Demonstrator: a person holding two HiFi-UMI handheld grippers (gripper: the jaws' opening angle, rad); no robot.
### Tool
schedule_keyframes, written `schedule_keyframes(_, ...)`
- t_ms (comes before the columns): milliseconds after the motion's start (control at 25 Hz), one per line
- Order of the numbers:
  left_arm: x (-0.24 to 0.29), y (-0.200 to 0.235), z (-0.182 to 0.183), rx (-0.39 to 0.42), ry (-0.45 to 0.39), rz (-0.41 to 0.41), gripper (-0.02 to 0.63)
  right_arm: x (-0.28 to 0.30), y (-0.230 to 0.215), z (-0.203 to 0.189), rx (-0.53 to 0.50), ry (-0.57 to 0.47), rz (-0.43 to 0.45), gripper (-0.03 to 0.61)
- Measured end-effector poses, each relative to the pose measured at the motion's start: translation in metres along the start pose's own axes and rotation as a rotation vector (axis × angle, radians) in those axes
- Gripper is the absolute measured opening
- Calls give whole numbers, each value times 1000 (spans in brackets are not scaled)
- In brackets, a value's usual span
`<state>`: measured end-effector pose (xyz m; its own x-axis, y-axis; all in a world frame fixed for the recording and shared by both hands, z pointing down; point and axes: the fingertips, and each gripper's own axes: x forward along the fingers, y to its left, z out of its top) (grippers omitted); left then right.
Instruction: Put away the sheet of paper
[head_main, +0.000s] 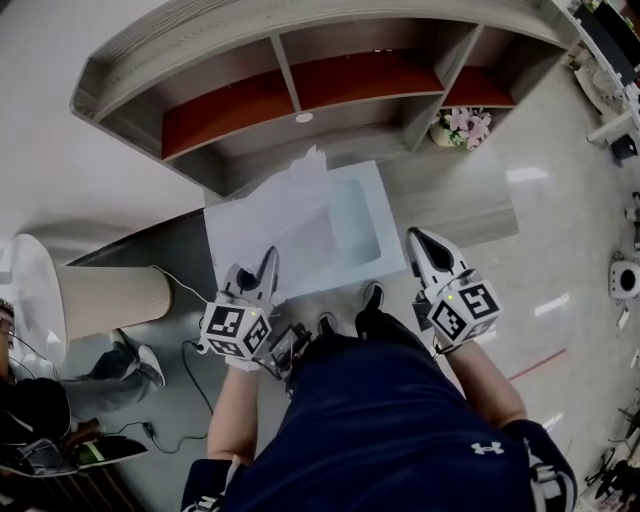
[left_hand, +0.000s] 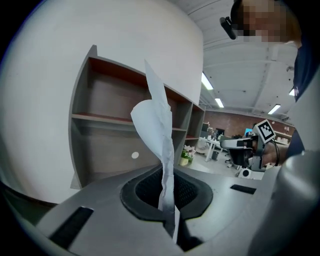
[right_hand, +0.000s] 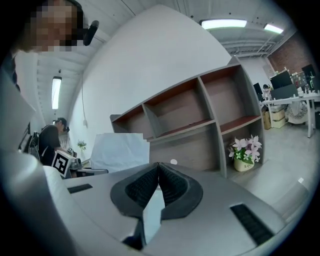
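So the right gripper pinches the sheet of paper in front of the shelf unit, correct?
No, the left gripper pinches the sheet of paper in front of the shelf unit; the left gripper view shows it between the shut jaws.

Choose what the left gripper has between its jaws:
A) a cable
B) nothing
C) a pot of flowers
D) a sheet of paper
D: in the left gripper view, the left gripper has its jaws closed on the sheet of paper, which rises out of them.
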<state>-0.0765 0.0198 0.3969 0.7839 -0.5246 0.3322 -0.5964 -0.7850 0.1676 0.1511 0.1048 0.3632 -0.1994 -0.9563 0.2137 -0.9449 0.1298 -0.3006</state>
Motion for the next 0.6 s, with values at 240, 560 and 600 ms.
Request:
schedule_keyframes(240,21,7,-10,-3,69,-8,15,20,-22,2,33,27,71,14)
schedule_keyframes(560,41,41,-49,-144,128,2,15,38,-36,-2,81,66,92,14)
schedule_keyframes(600,43,45,-54,-150,138,0,15,41,-37,-2,90,71,86,14)
